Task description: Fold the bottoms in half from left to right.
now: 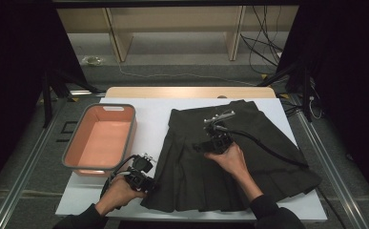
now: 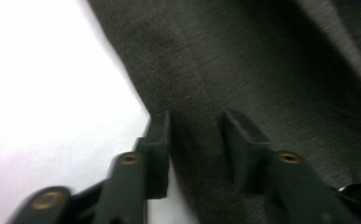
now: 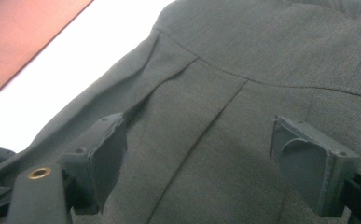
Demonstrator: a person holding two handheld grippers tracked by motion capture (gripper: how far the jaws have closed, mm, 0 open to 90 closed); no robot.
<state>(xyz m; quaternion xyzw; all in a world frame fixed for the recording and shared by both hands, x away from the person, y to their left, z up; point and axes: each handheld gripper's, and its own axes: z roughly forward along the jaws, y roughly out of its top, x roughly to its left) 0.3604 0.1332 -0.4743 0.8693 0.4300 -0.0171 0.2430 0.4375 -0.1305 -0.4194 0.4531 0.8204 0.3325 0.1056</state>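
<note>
Flat on the white table [image 1: 148, 124] lay the dark pleated skirt [image 1: 249, 143]. At its near left hem corner the left gripper [image 2: 194, 140] had its jaws partly apart astride the fabric edge, while the right gripper [image 3: 197, 158] hovered wide open over the skirt's middle.
</note>
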